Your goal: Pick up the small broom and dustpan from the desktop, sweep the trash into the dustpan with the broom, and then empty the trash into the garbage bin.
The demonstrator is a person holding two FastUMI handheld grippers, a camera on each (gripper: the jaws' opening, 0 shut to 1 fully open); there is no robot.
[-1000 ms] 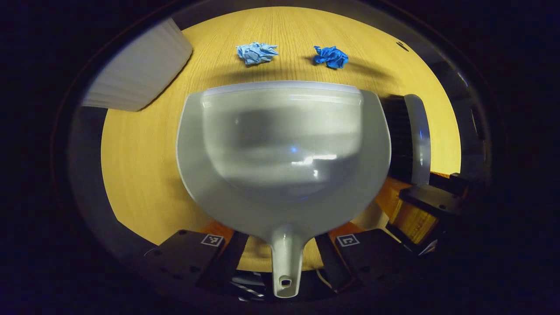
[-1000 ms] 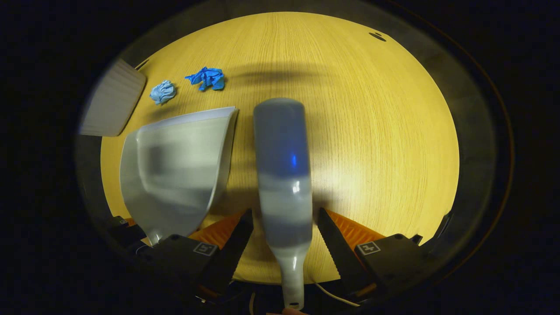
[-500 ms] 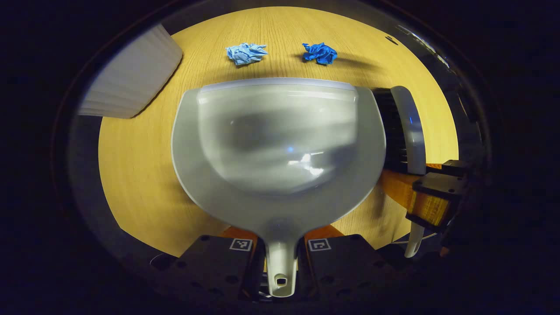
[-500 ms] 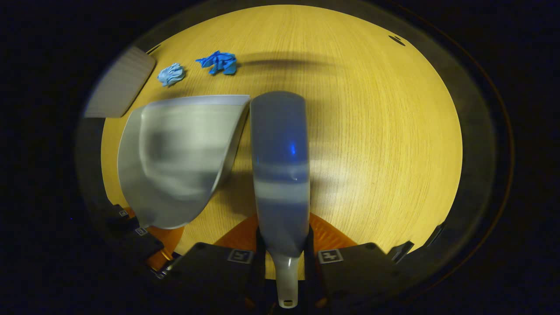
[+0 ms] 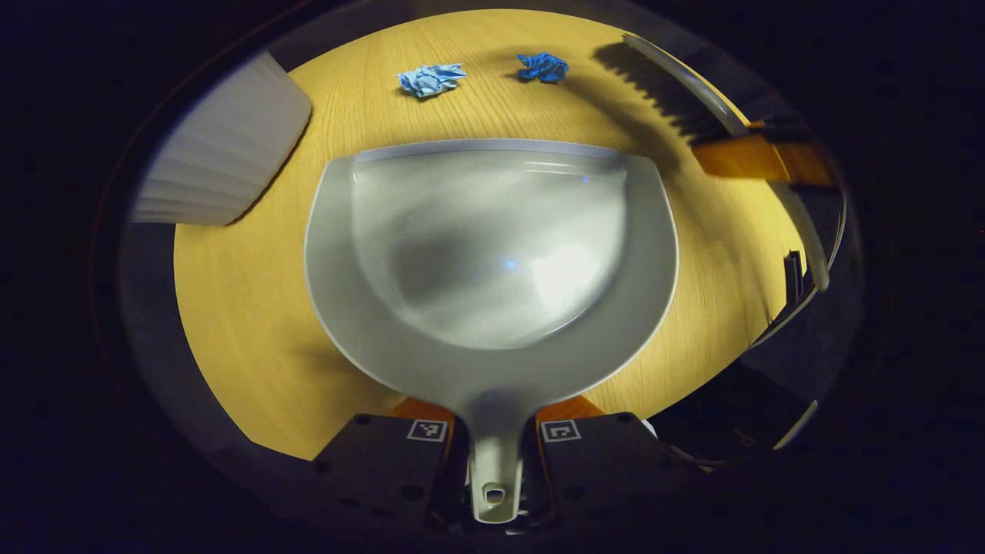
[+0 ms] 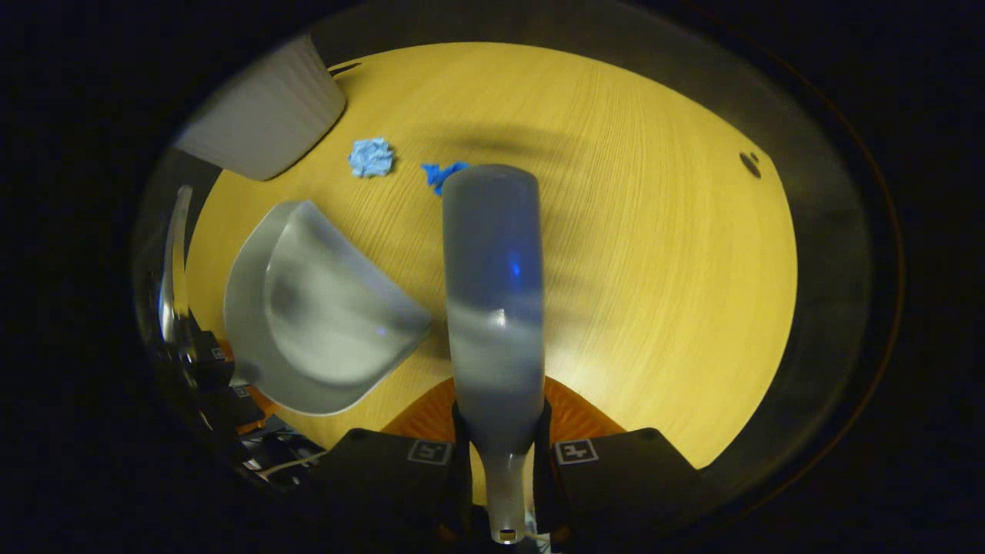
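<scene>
In the left gripper view my left gripper (image 5: 495, 431) is shut on the handle of the grey dustpan (image 5: 492, 261), whose mouth faces two paper wads: a pale blue wad (image 5: 429, 79) and a dark blue wad (image 5: 542, 67). The right gripper (image 5: 762, 158) holds the broom (image 5: 669, 88) at the upper right, bristles down near the dark wad. In the right gripper view my right gripper (image 6: 500, 438) is shut on the broom's (image 6: 492, 285) handle. Its head covers part of the dark blue wad (image 6: 437, 174). The pale wad (image 6: 371, 157) and the dustpan (image 6: 323, 308) lie to the left.
A white ribbed bin (image 5: 223, 154) stands at the far left of the wooden desktop (image 5: 246, 308); it also shows as the bin (image 6: 265, 127) in the right gripper view. A small dark hole (image 6: 749, 162) marks the desktop (image 6: 662, 269) at the right.
The right gripper has carried the broom up and forward from beside the dustpan to near the dark blue wad. One second ago both grippers stood open around the handles; now both are shut.
</scene>
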